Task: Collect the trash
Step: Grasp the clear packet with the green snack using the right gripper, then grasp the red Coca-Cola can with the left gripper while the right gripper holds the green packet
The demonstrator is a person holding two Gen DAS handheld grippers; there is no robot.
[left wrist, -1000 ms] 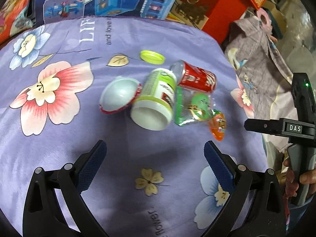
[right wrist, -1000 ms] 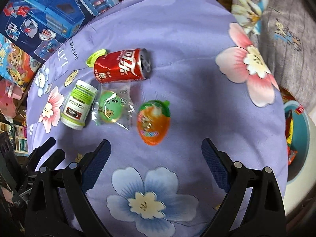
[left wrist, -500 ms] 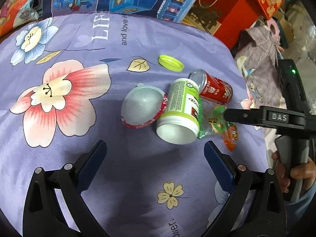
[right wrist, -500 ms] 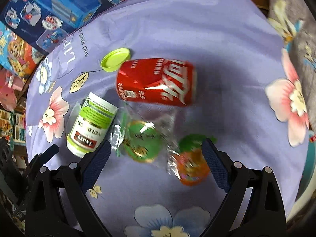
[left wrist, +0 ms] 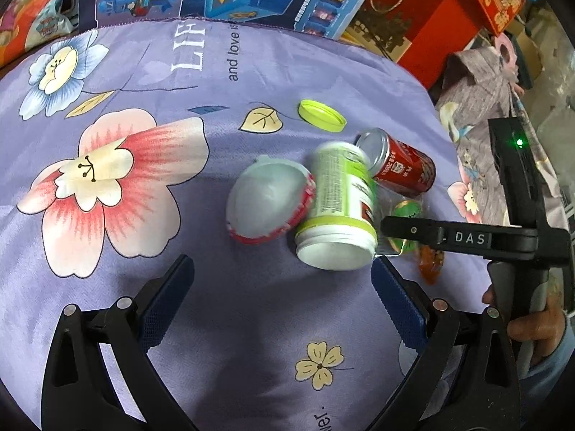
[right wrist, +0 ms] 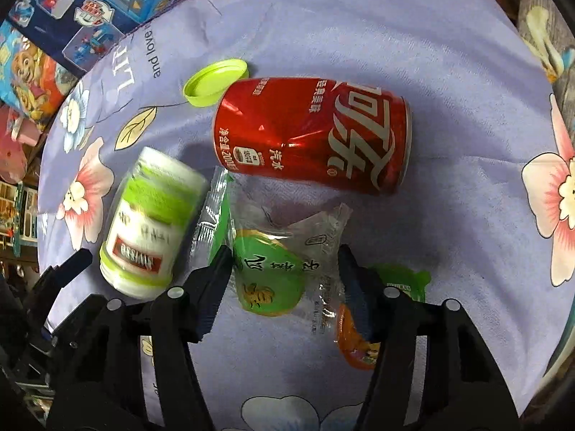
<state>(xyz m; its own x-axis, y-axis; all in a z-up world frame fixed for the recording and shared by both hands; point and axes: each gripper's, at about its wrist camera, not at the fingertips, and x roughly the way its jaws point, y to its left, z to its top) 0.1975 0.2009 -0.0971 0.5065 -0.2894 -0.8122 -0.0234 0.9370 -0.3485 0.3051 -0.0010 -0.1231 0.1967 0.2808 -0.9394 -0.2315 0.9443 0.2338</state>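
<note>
The right tool (right wrist: 284, 283) straddles a green sweet in a clear crinkled wrapper (right wrist: 269, 280), its fingers narrowed to either side of the packet but not visibly pressing it. The left tool (left wrist: 284, 287) hangs spread wide and empty over the purple flowered cloth (left wrist: 107, 89) on the desk. The wrapper lies among the litter, just beside a blurred white-and-green bottle (right wrist: 151, 222), a red cola can (right wrist: 312, 133), an orange jelly cup (right wrist: 355, 341) and a lime-green lid (right wrist: 215, 80). The slick film may slip or crumple as the fingers close, or the bottle, seemingly rolling, could be knocked further off.
</note>
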